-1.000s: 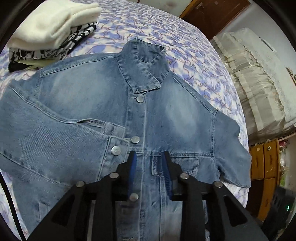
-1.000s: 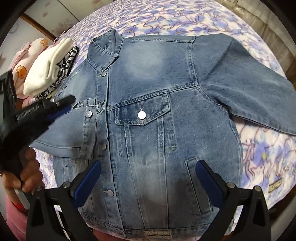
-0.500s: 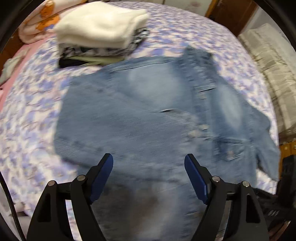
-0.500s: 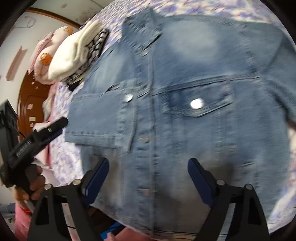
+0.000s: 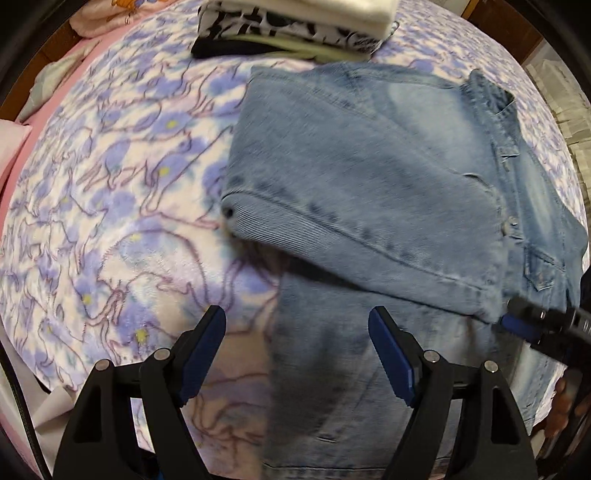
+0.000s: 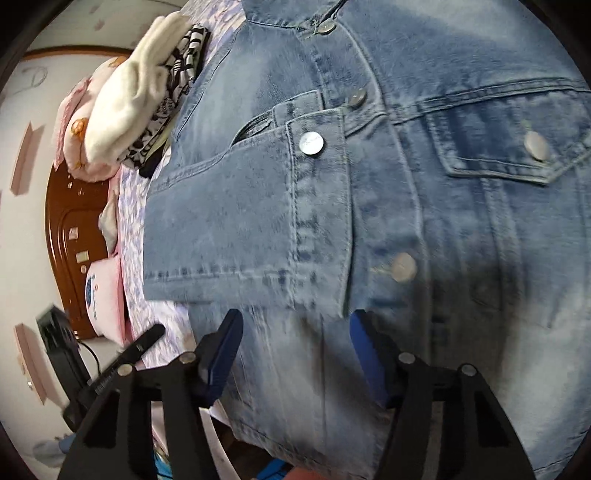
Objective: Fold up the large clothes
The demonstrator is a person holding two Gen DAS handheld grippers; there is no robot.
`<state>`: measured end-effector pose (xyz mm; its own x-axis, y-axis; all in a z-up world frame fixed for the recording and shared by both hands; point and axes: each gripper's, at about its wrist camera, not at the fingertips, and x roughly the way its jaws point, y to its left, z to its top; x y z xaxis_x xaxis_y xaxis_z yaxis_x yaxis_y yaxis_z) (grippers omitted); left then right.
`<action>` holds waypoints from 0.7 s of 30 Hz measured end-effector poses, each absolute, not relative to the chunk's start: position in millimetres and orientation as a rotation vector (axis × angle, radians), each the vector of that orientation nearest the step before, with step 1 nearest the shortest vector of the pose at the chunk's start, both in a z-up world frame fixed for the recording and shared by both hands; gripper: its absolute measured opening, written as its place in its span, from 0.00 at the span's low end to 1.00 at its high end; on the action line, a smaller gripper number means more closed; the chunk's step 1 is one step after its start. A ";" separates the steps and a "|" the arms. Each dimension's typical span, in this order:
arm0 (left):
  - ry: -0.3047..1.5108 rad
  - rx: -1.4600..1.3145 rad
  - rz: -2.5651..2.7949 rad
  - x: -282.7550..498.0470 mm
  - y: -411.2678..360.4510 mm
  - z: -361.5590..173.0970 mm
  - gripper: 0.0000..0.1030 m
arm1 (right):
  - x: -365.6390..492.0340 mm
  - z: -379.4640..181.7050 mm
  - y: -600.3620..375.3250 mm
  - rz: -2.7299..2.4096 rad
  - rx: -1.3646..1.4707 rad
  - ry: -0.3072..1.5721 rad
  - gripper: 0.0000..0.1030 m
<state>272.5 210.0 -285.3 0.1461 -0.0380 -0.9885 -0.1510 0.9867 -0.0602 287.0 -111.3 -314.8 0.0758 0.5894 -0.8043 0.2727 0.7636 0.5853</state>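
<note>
Denim jacket [image 6: 406,184] being laid flat on bed [image 5: 110,184], ahead of both claws. Left claw [image 5: 297,354] and right claw [image 6: 295,347] being held wide, empty. Folded sleeve [image 6: 240,221], just ahead of right claw, risks being dragged open if snagged.

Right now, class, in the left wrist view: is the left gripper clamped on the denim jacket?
No: the left gripper stands open, its fingers spread apart above the denim jacket, gripping nothing.

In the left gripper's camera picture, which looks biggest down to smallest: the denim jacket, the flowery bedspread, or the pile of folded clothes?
1. Denim jacket and flowery bedspread: each fills a similar share, too close to rank.
2. Pile of folded clothes: smallest, though it lies farthest away and is cut off by the edge.
</note>
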 end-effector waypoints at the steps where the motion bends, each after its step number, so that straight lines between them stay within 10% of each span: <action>1: 1.431 -0.155 0.084 273.5 212.9 -289.1 0.76 | 289.8 -316.6 -108.4 0.251 0.717 1.515 0.58; 10: 1.423 -0.252 0.025 286.9 246.7 -326.6 0.76 | 311.3 -336.2 -93.2 0.108 0.654 1.516 0.58; 21: 1.389 -0.342 0.046 298.7 276.5 -350.3 0.74 | 321.1 -326.2 -88.1 0.071 0.620 1.508 0.19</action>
